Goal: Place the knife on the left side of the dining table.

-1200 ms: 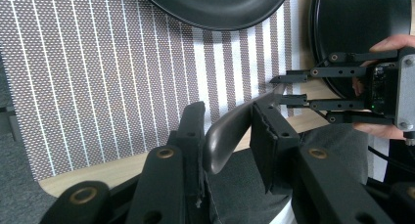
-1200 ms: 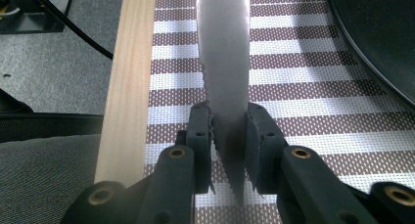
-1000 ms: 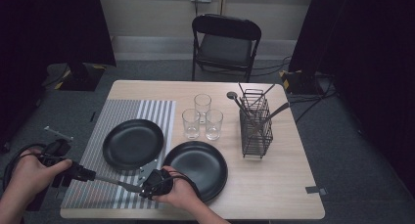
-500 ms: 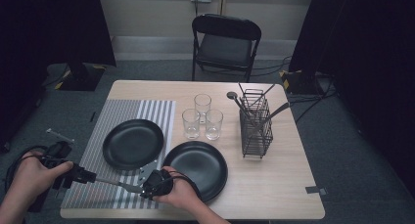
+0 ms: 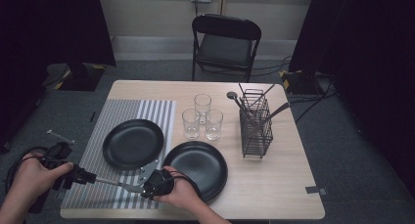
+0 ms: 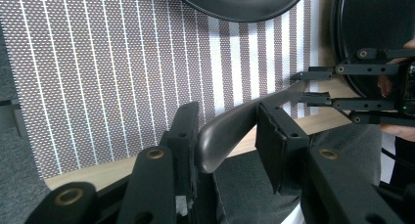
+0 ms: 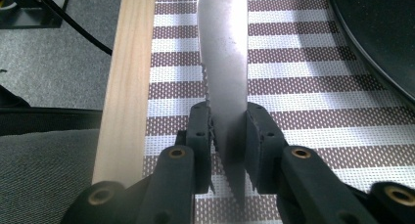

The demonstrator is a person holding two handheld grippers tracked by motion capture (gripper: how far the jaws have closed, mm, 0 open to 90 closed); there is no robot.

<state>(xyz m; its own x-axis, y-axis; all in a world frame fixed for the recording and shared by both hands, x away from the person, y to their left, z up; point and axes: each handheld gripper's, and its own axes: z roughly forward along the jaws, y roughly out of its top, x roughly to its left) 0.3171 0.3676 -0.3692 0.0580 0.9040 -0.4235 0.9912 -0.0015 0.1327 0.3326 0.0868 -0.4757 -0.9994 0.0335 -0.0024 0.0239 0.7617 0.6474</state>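
A table knife [image 5: 110, 182] hangs level over the front of the striped placemat [image 5: 117, 116], spanning both grippers. My right gripper [image 7: 227, 116] is shut on its serrated blade [image 7: 222, 48], pads pressed on both flat sides. My left gripper [image 6: 227, 111] sits at the table's front left edge with the dark handle [image 6: 235, 126] between its jaws. Those jaws have just been opening and stand a little apart from the handle. In the left gripper view the right gripper [image 6: 306, 87] shows farther off, pinching the blade's far end.
Two black plates lie close by, one on the placemat [image 5: 133, 143] and one on bare wood [image 5: 198, 168] under my right hand. Three glasses [image 5: 202, 117] stand mid-table, a wire cutlery rack [image 5: 255, 126] to their right. A folding chair [image 5: 225, 43] stands beyond the table.
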